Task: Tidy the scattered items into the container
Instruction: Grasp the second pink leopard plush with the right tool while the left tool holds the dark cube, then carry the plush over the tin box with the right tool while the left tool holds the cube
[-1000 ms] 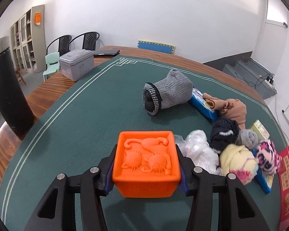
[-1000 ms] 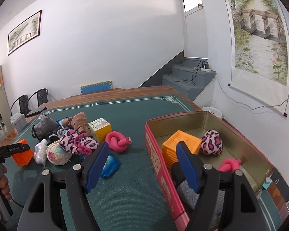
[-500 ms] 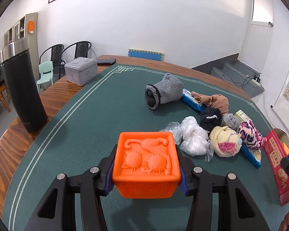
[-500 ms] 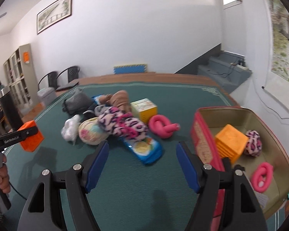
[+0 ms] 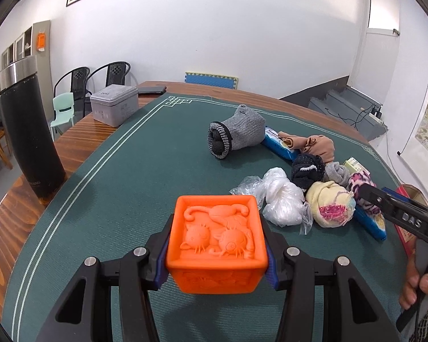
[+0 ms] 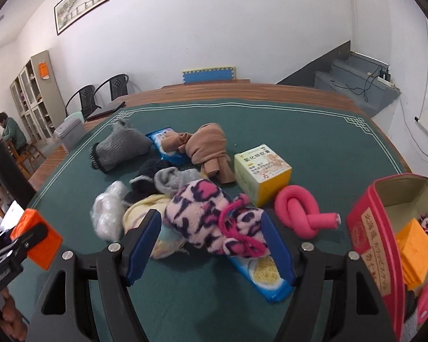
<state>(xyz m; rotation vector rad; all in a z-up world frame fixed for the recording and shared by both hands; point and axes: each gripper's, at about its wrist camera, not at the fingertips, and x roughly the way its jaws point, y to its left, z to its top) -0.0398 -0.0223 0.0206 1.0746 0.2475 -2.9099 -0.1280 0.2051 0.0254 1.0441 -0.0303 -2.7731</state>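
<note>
Two hand-held grippers, left hand-held gripper (image 5: pixel 216 252) clamped on orange block (image 5: pixel 216 239), right hand-held gripper (image 6: pixel 211 249) spread wide over leopard-print sock (image 6: pixel 211 222), red tin (image 6: pixel 376 259) right.

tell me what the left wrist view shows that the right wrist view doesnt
Only the left wrist view shows the cat relief on top of the orange block clamped in the left gripper, and the whole black tumbler on the wooden edge.

Only the right wrist view shows the red tin with items already inside, the knotted pink tube, the yellow box in full, and the open right gripper around the leopard-print sock.

Both show the grey sock, the white plastic bag, the brown cloth and the green mat.
</note>
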